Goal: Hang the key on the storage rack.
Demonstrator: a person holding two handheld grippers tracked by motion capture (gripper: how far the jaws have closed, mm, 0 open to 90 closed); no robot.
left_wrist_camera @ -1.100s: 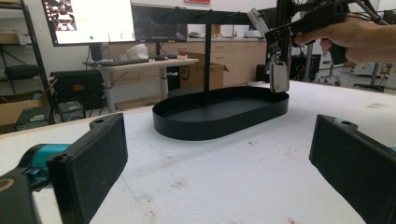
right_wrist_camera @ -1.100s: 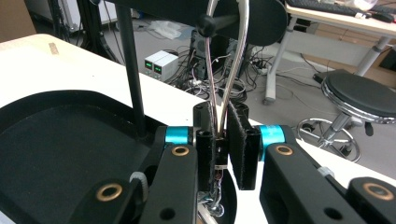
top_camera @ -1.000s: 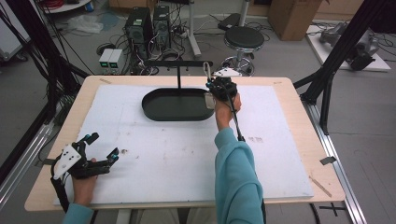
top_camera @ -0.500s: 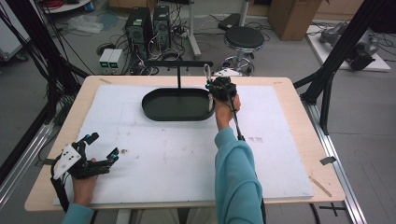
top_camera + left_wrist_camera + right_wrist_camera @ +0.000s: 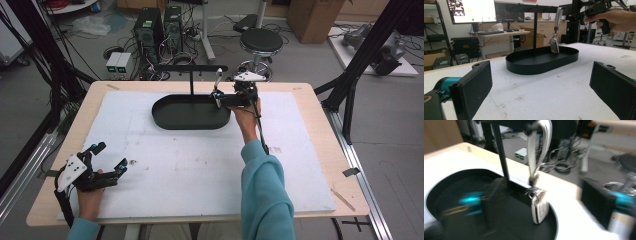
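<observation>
**At the desk: key fob dangling over the black tray**

At the near left corner of the desk [image 5: 320, 150], the left claw [image 5: 109, 159] sits low on the white mat [image 5: 190, 165], its two black jaws spread wide apart with nothing between them. From the left gripper view those jaws frame the whole scene ahead, bare mat running up to the tray.

Moving toward the middle, there's the black oval tray [image 5: 175, 120], lying flat on the mat at the far side, with a thin black post rising from it to a crossbar [image 5: 190, 67]. From the right end of that bar hangs a silver strap [image 5: 536, 150], and on it a key fob [image 5: 539, 208], dangling just above the tray floor near its right end.

Further right, the right claw [image 5: 220, 97] hovers at the tray's right rim, just beside the strap. In its own blurred view the jaws stand apart on either side of the fob, not touching it.
</observation>
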